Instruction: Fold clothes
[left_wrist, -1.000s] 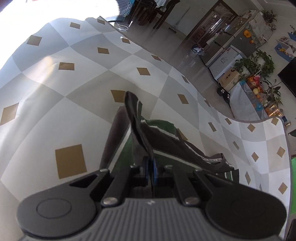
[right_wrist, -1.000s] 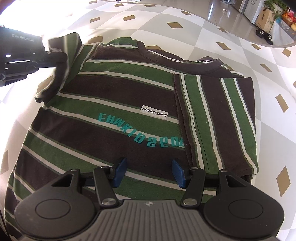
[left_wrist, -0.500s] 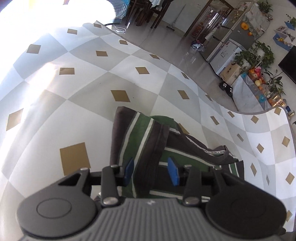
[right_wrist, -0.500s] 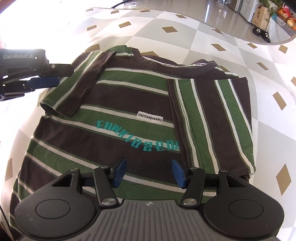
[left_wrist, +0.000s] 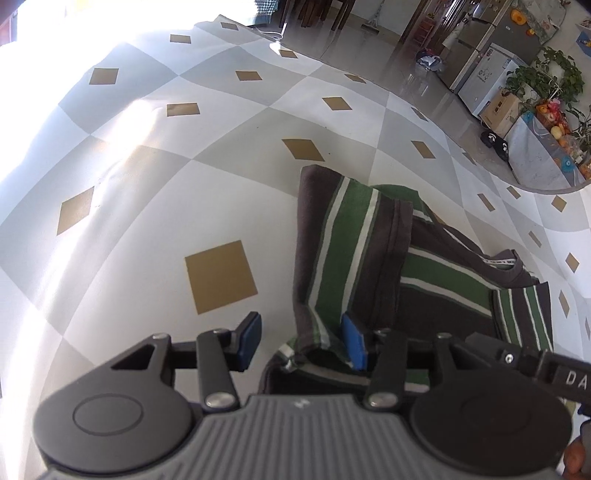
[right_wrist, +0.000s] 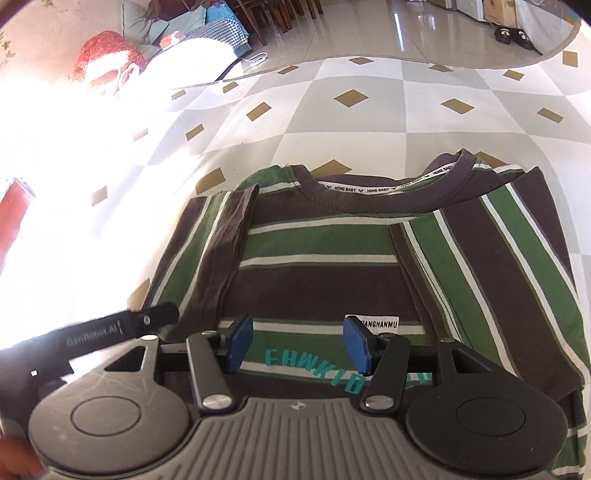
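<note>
A brown, green and white striped T-shirt (right_wrist: 332, 258) lies front up on the checked tablecloth (right_wrist: 332, 122), both sleeves folded inward over the chest. In the left wrist view the left sleeve (left_wrist: 347, 254) lies flat over the shirt's left side. My left gripper (left_wrist: 301, 341) hovers at that side's edge, its jaws opening, nothing pinched between the blue pads; the right pad (left_wrist: 352, 343) is over the cloth. My right gripper (right_wrist: 297, 345) stands open above the teal lettering (right_wrist: 314, 369), holding nothing.
The left gripper's black body (right_wrist: 110, 332) reaches in at the lower left of the right wrist view. The tablecloth (left_wrist: 184, 184) spreads wide to the left and beyond the collar. Past the table's far edge lie shiny floor, cabinets (left_wrist: 491, 77) and plants (left_wrist: 546, 77).
My left gripper let go of the left sleeve, which now lies folded on the shirt, and its jaws widened. The right gripper moved up the shirt toward the collar, still open.
</note>
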